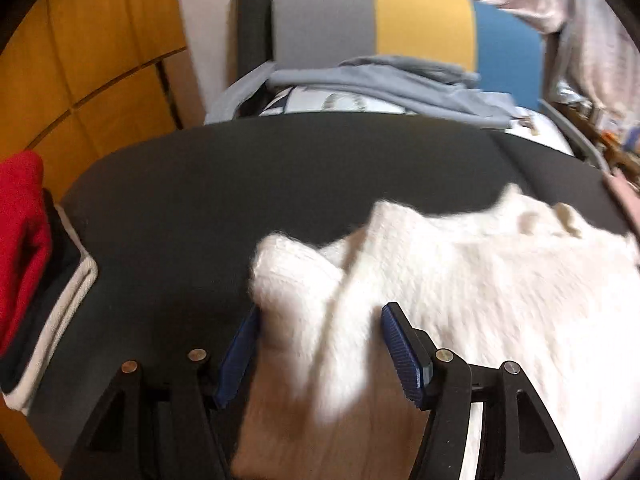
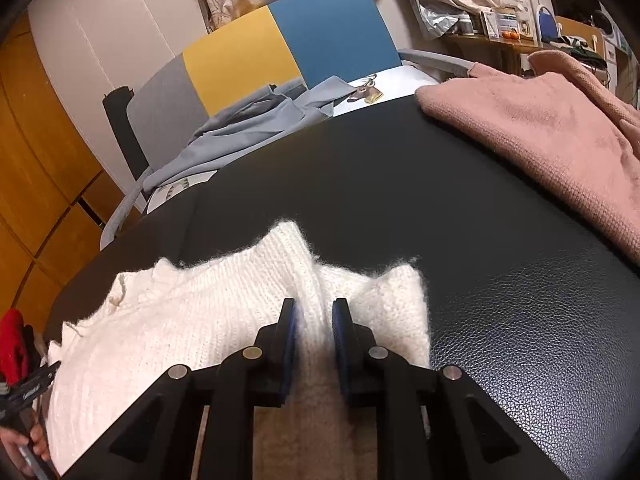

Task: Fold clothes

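White knit sweater (image 1: 460, 280) lies on the black leather-look table (image 1: 240, 168), spread over its near right part in the left wrist view. Picture blurred there. Left gripper (image 1: 320, 328) stands wide, blue pads (image 1: 402, 354) apart; a fold of the sweater lies between them. Left pad sits at the fold's edge, right pad rests over the knit; no squeeze visible. Near left edge of table: folded stack, red garment (image 1: 22, 240) on top, dark and white layers under it. Beyond the far edge: chair with grey, yellow and blue back (image 1: 400, 24), grey-blue garment (image 1: 384, 80) draped on its seat. Wooden panels (image 1: 100, 60) far left.

Right wrist view: sweater (image 2: 180, 320) lies near left on the table (image 2: 400, 184), two knit edges pointing toward the far side. Right gripper (image 2: 314, 308) narrow, jaws close together with a raised ridge of the white knit between the pads. Whether the pads press it I cannot tell. Pink knit garment (image 2: 540, 132) lies on the far right of the table, well apart from the sweater. Same chair (image 2: 280, 48) beyond the far edge, grey-blue garment (image 2: 248, 120) hanging off it. Bottom left corner: a hand (image 2: 24, 444) on the other gripper's black frame, red garment (image 2: 12, 344) just behind. Cluttered shelf (image 2: 520, 28) far right.
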